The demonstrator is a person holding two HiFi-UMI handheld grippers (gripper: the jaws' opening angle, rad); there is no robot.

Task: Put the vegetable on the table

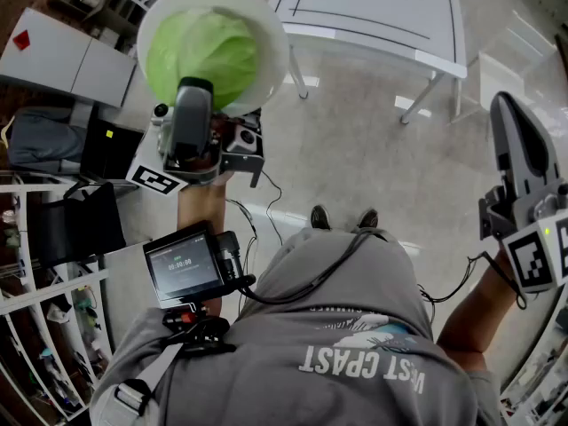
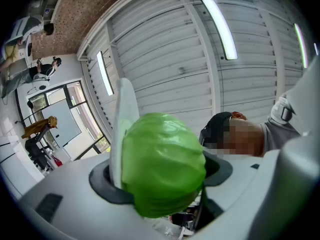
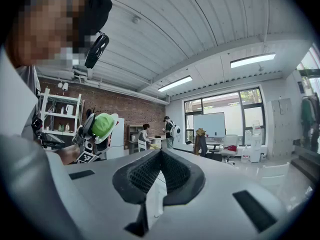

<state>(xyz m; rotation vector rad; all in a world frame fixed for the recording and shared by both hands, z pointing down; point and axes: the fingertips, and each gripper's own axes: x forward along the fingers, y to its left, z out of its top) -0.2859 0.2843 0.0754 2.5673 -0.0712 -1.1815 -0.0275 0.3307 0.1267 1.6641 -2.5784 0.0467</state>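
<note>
Got the cabbage [image 2: 162, 164] clamped between the left gripper's [image 1: 211, 60] jaws, held up high. Nothing in the right gripper [image 3: 160, 171], jaws pressed together. Yet to reach the white table [image 1: 373, 16], well apart, and set down.

Smooth, glossy vegetable [image 2: 162, 164] (plastic-looking)
</note>
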